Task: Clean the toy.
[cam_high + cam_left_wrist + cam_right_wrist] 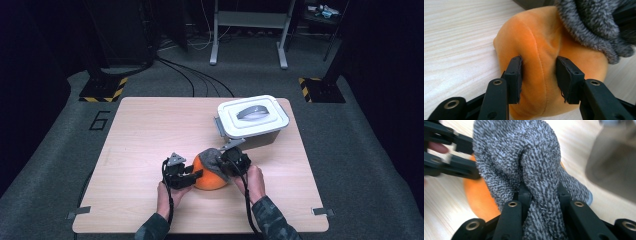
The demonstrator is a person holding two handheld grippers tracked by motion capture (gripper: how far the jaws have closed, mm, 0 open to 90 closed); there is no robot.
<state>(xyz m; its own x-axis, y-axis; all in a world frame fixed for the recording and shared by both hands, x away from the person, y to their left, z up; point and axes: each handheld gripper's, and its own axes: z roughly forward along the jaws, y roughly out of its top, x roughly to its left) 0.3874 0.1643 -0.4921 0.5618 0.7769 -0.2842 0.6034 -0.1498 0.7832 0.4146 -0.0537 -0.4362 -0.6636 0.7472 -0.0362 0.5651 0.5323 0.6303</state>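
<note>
Right gripper (541, 192) is clamped on the grey fuzzy cloth (524, 160) draped at one o'clock on the orange plush (536, 50), mid-table toward six o'clock, so the half-open left gripper (539, 75), jaws pinching its seam, should steady it during wiping.

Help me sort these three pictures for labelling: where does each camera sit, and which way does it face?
High view: above the person's side, looking forward and down on the table; forearms, both hands show.
Left gripper view: rides the left gripper, looking along its jaws, which pinch the orange cushion.
Right gripper view: rides the right gripper, shut on the grey cloth; the other gripper shows at left.
Shared: all three show cushion and cloth.
</note>
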